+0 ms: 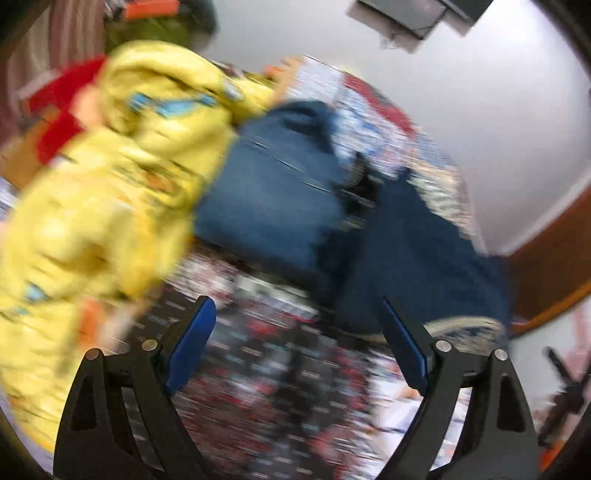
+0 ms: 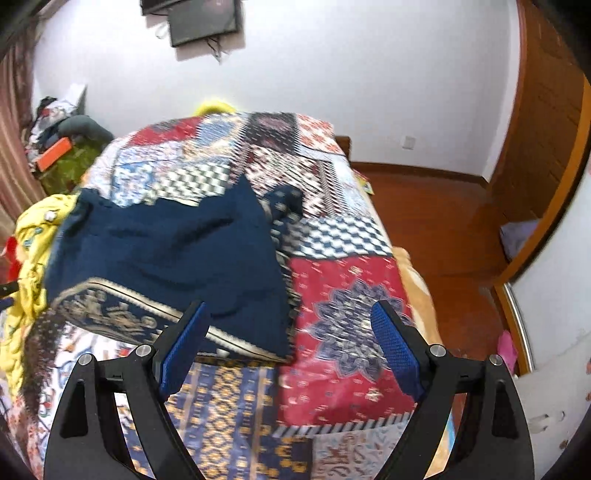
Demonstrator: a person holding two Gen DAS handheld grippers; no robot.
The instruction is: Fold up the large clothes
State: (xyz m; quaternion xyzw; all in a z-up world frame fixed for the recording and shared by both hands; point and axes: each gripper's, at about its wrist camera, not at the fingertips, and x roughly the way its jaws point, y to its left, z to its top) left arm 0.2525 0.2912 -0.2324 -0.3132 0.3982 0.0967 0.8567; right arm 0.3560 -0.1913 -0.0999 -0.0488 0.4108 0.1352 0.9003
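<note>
A: What is seen at the left of the right wrist view?

B: A yellow garment point(image 2: 31, 254) is bunched along the left edge of the frame, on the patchwork bedspread point(image 2: 343, 295). Just beside it, left of center, a navy garment point(image 2: 166, 251) with a gold-patterned border is spread on the bedspread; whether the two touch cannot be told.

A: And the right gripper point(image 2: 291, 343)?

B: It is seen at the bottom center, its blue-padded fingers spread wide with nothing between them. The left pad overlaps the navy garment's near hem in the frame; contact cannot be confirmed. Further right, a wooden floor point(image 2: 436, 221) fills the right of the frame, and a dark screen point(image 2: 203, 18) is mounted on the white wall at the upper left.

A: What is shown in the left wrist view?

B: Heavy blur is present throughout. The yellow garment point(image 1: 110, 177) fills the left half of the frame, and the navy garment point(image 1: 280, 195) is found at center, touching it and reaching toward the lower right. The left gripper point(image 1: 299, 343) is at the bottom center, its fingers likewise spread apart and holding nothing, over the patterned bedspread point(image 1: 280, 387).
</note>
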